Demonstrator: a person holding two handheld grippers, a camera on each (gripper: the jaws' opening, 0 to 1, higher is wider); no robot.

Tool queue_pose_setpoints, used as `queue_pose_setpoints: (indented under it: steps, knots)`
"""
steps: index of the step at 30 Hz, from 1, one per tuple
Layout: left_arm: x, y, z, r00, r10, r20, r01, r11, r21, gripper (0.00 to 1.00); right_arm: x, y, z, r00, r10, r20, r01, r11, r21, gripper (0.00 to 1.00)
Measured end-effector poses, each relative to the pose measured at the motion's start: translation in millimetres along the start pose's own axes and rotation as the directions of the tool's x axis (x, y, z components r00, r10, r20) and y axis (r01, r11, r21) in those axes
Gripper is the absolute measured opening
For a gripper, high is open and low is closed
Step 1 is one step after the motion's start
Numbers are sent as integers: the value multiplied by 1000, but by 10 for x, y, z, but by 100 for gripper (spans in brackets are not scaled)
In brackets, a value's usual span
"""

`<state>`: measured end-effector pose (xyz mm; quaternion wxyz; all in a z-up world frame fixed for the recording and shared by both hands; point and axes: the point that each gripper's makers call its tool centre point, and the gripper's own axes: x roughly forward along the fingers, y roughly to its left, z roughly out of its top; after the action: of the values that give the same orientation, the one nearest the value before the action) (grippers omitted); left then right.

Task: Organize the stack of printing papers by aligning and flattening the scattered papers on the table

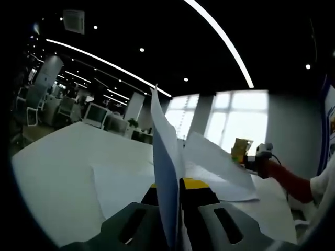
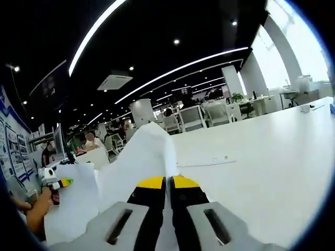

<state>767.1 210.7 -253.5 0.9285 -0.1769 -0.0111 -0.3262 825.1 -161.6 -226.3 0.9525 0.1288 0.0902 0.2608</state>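
Here, both tools pinch sheets of printing paper raised off the white counter [image 1: 57, 172].

In the left gripper view, the left tool [image 1: 180, 184] has its yellow-tipped jaws closed on a paper sheet [image 1: 163, 157] that stands on edge and rises between them; more loose papers [image 1: 131, 185] lie flat and overlapping on the counter ahead, and another sheet [image 1: 217, 159] slants up toward the right, where the other tool [image 1: 250, 157] and a hand [image 1: 267, 168] with a red sleeve [image 1: 290, 183] come in. In the right gripper view, the left tool [image 2: 62, 183] shows at the far left beside a sheet [image 2: 73, 204], and the right tool [image 2: 168, 182] has its jaws pressed together on a curved white sheet [image 2: 144, 157] that arches up just past the tips, with bare counter [image 2: 272, 157] stretching off to the right.
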Motion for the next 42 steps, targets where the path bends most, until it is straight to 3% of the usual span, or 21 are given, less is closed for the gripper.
queue_pose_setpoints:
  steps: [14,31,35,42]
  knots:
    - [-4,43,19,1000,13,12,-13,1000,-16,6,-18,393,173,994,68,87,-70,997,18,0]
    - [7,67,13,1000,12,8,-12,999,-31,6,138,778,77,985,151,87,-153,988,11,0]
    - [6,69,16,1000,12,9,-12,999,-32,6,116,847,223,977,169,132,-172,985,9,0]
    - [7,66,21,1000,12,10,-12,999,-34,6,114,924,287,973,181,145,-182,983,-3,0]
